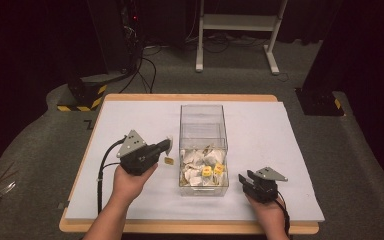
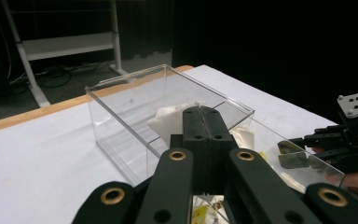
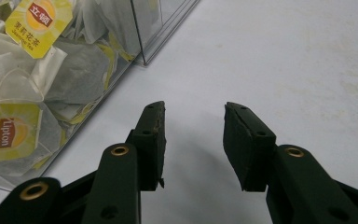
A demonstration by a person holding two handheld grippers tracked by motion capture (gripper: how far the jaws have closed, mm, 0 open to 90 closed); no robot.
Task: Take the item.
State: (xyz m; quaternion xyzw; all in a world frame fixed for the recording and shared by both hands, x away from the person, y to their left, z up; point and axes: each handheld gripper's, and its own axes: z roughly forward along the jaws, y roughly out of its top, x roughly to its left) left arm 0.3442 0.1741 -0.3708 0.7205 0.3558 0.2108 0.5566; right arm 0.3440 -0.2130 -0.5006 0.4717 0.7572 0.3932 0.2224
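A clear plastic box (image 1: 203,125) stands mid-table, its near half holding a heap of tea bags (image 1: 202,167) with yellow tags. Just left of the box, my left gripper (image 1: 167,145) is shut on a white tea bag (image 1: 169,139), whose yellow tag (image 1: 169,160) dangles on its string above the table. In the left gripper view the shut jaws (image 2: 204,112) pinch that tea bag (image 2: 165,122) in front of the box (image 2: 121,116). My right gripper (image 1: 245,178) rests low at the box's near right corner, open, with nothing between its fingers (image 3: 193,121). Tea bags (image 3: 28,70) show through the box wall.
The white table cover (image 1: 260,130) has bare room to the right of and behind the box. A wooden table edge (image 1: 190,97) borders it. On the floor beyond stand a white frame (image 1: 235,22) and cables.
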